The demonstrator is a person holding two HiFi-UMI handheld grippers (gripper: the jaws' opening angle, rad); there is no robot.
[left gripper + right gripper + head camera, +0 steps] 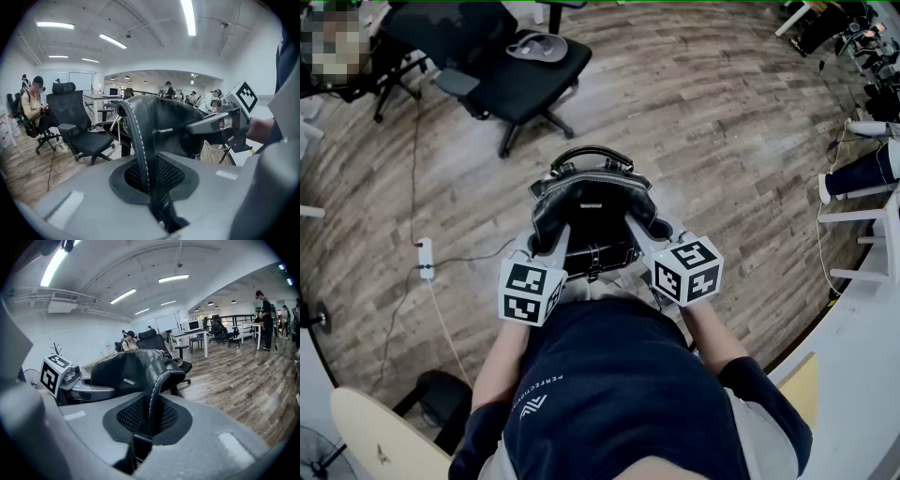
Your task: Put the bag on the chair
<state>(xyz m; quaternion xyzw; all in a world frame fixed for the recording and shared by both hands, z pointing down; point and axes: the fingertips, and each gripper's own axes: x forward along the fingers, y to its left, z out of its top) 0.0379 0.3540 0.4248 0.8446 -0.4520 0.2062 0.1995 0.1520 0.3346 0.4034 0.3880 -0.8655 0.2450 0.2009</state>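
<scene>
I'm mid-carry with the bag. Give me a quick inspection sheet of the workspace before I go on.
Surface: wood plank floor.
Job's things: black bag held up off the floor, not yet on the chair, which stands ahead to the left.
Clutter: grey cap-like item lying on the chair's seat.
Grippers: left gripper and right gripper, fingers of each shut on a bag strap.
Cables: white power strip with cable on the floor, left.
Surroundings: seated person beside the chair; desks and other people farther off.
</scene>
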